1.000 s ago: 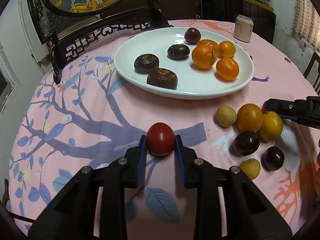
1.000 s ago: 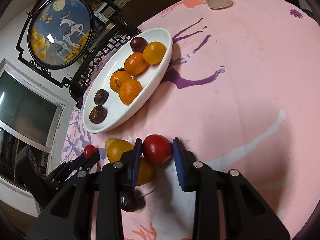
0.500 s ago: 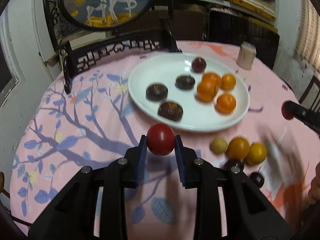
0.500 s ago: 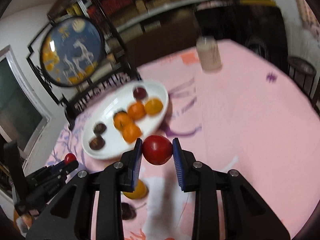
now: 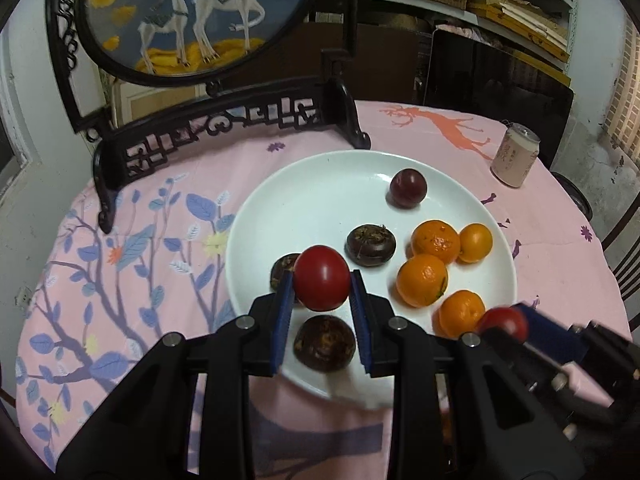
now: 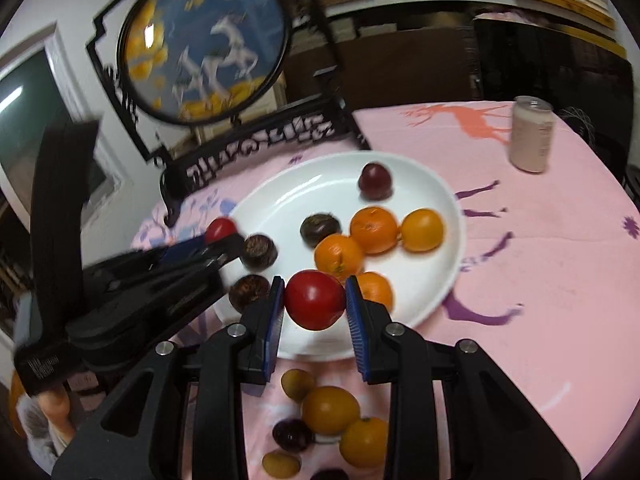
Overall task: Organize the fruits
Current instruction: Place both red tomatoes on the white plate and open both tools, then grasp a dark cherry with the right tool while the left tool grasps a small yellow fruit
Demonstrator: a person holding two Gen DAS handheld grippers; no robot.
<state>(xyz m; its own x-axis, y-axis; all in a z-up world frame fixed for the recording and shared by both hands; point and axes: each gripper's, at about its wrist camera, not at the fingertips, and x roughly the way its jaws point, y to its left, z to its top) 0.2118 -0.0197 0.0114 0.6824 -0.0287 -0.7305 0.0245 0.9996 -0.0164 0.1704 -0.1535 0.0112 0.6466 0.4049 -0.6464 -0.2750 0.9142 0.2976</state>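
My left gripper (image 5: 320, 280) is shut on a red tomato (image 5: 322, 278) held above the near rim of the white plate (image 5: 320, 184). My right gripper (image 6: 315, 300) is shut on a second red tomato (image 6: 315, 300), also over the plate's (image 6: 440, 280) near edge. Each gripper shows in the other's view, the right one (image 5: 506, 322) at lower right and the left one (image 6: 222, 230) at left. On the plate lie several oranges (image 5: 422, 280), three dark brown fruits (image 5: 370, 244) and a dark plum (image 5: 408, 189).
Loose yellow, orange and dark fruits (image 6: 330, 410) lie on the pink tablecloth (image 6: 540, 280) below the plate. A pale drink can (image 5: 514, 156) stands at the far right. A carved black stand with a round deer picture (image 5: 192, 16) rises behind the plate.
Both grippers have lifted their tomatoes off the cloth and carried them forward over the plate. The right wrist has rolled level, and the loose fruits now lie behind and below.
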